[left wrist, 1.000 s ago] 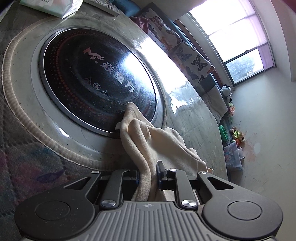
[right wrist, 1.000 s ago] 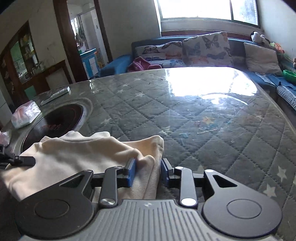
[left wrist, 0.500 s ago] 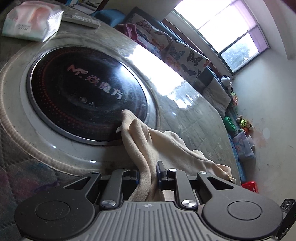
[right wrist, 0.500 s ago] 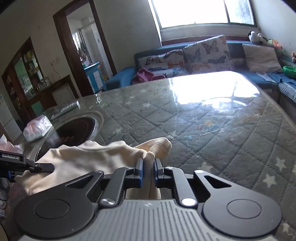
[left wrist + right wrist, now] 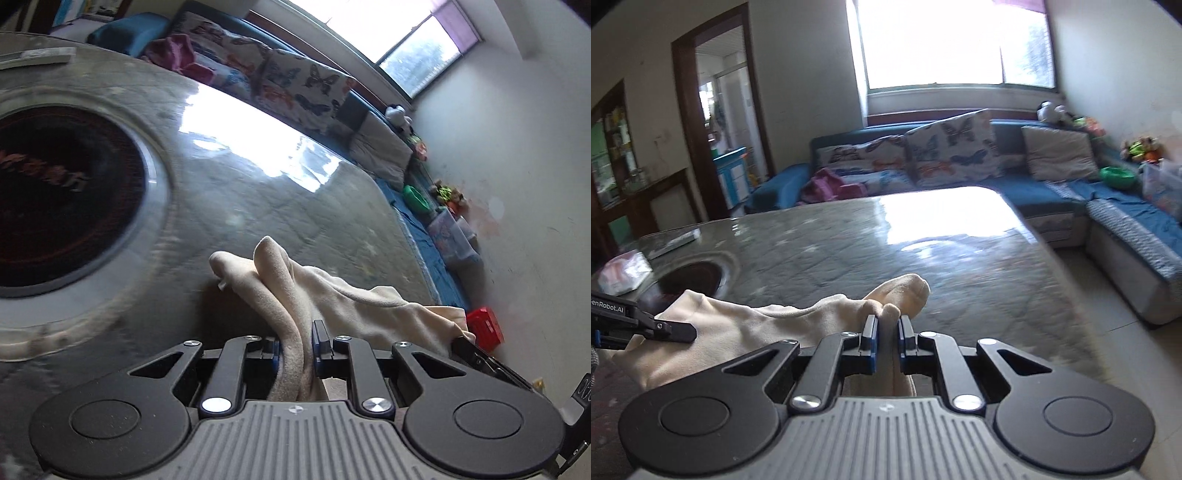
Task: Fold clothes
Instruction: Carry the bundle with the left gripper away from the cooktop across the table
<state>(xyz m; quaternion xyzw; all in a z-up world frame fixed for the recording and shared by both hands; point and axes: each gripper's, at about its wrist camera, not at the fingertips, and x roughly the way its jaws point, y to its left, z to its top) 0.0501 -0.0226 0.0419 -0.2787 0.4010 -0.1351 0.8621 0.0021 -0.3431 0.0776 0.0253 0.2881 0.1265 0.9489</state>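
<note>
Claw-wise we've got both clamped on the same cream garment: the left claw has a thick bunched fold pinched between its pads, and the right claw has just finished closing on another bunched edge, cloth clearly squeezed in the gap. The garment hangs between the two, up off the quilted, glass-topped surface near its close edge, just beside the round black hotplate set into it. Looks to us like the lift-and-spread bit before a fold, so the trick is to pull the claws apart evenly until the fabric goes taut and flat, keep both at the same height, then lay it down on the open quilted middle of the surface, clear of the hotplate. Neither grip has much cloth in it, so no yanking. Views differ a lot: the left wrist shows the hotplate up close and the cloth running off to the right claw's tip at the frame edge; the right wrist shows the left claw poking in from the side, the tissue pack at the far left corner and the sofa beyond.
</note>
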